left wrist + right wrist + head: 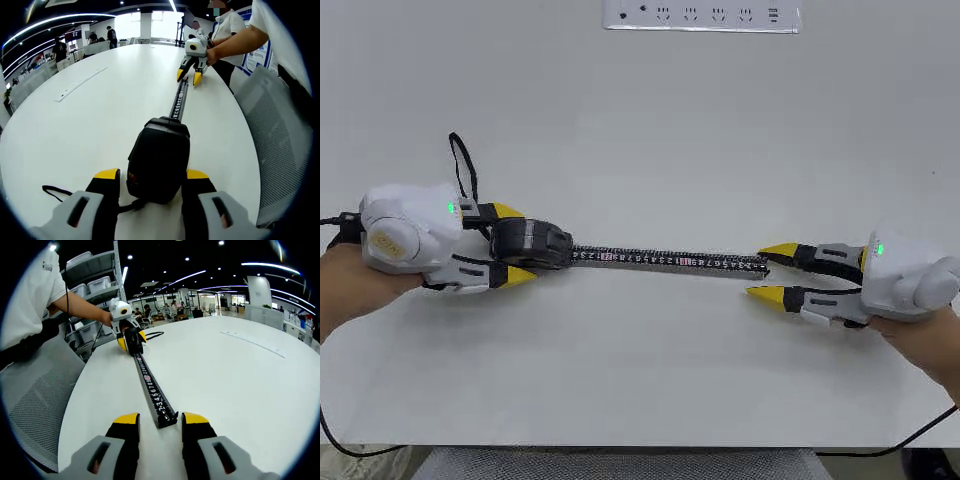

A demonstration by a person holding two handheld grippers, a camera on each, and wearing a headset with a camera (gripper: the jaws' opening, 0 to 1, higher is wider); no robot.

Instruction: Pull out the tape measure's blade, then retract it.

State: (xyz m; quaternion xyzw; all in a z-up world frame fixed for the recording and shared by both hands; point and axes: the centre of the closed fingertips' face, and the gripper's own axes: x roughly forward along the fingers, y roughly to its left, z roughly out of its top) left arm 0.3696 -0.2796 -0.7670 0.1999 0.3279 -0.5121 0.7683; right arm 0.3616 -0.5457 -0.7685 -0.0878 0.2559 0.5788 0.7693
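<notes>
Left tool (515,244): at the left of the head view, held in the person's left hand (345,285), its yellow-tipped jaws clamped on the two sides of the tape measure.
Tape measure (532,243): a black case, gripped between the left tool's jaws just above the white surface (640,380). In the left tool's own view it sits between the tips, mouth pointing away.
Strap (460,160): a black loop trailing from the back of the case, arching up behind the left tool in the head view.
Blade (665,260): pulled well out of the case, running straight and low over the surface toward the right tool, its printed numbers facing up.
Right tool (772,271): at the right of the head view, jaws apart. The blade's free end lies in the gap between the yellow tips, and no grip on it can be seen.
Power strip (700,15): white, lying flat at the far edge of the surface, well apart from both tools.
</notes>
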